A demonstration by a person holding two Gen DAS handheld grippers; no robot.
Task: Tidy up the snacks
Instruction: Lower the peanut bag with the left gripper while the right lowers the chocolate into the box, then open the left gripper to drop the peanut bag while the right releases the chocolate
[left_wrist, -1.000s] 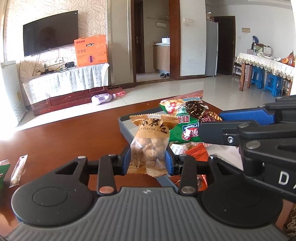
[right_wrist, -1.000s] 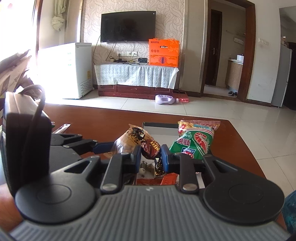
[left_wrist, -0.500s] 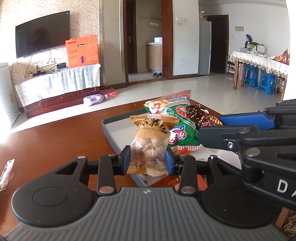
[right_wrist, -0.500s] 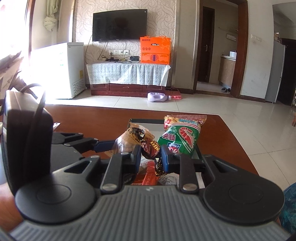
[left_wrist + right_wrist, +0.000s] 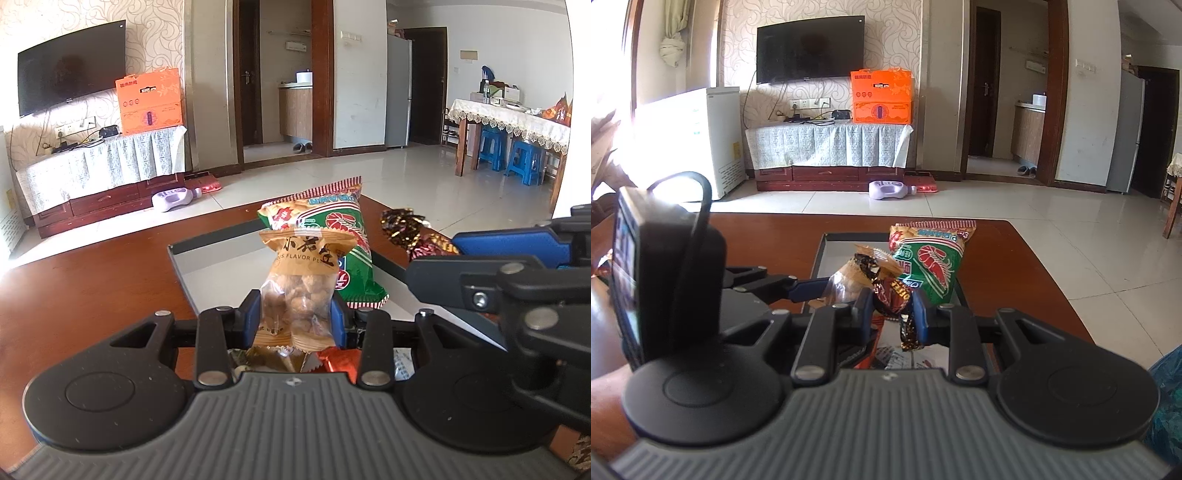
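Left claw clamps peanut packet by lower half, upright above tray on table. Right claw pinches dark candy alongside. Likely both poised for drop beside green bag.

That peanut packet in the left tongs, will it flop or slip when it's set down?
The peanut packet probably stays fairly firm, being plump with nuts. Its glossy film looks slippery. It likely tips over once released, since its crimped bottom edge is narrow.
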